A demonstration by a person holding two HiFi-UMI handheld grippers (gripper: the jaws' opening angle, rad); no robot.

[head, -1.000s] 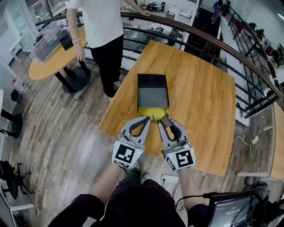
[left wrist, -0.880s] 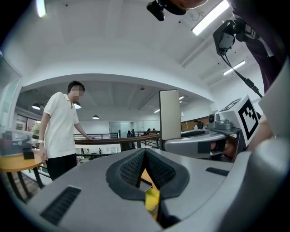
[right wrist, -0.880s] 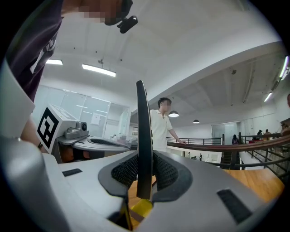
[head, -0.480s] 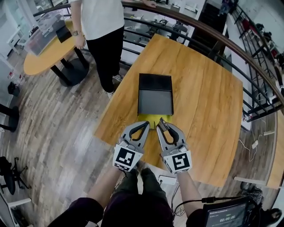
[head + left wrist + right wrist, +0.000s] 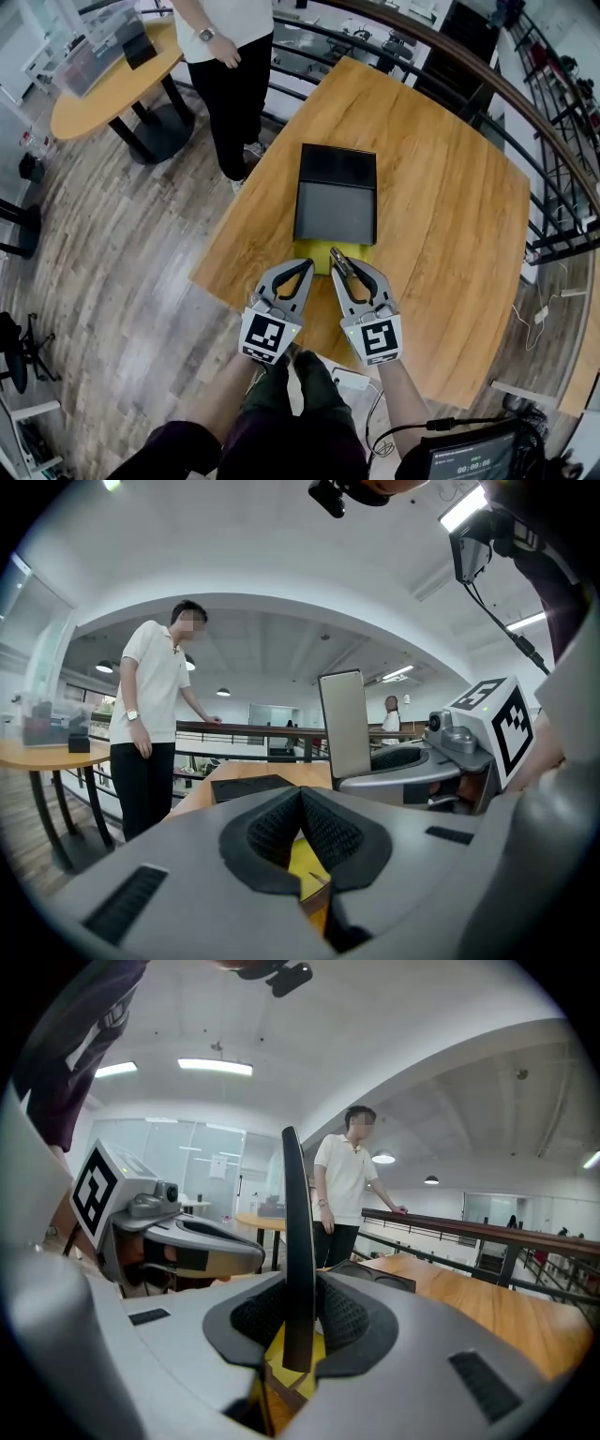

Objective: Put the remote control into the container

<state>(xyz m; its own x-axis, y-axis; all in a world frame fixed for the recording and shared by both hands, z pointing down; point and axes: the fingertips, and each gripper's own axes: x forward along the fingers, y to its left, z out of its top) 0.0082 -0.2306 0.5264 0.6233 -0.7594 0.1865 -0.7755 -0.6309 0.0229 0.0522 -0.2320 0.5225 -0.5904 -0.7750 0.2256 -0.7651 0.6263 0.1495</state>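
R gripper [image 5: 349, 272] clamps the remote control [image 5: 298, 1251] upright, long axis vertical, w/ the container [image 5: 336, 211] just beyond on the far side; L gripper [image 5: 298, 272] jaws together, empty.

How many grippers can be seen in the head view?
2. The left gripper is above the table's near edge, jaws shut; the right gripper, beside it, holds the remote control. None hidden.
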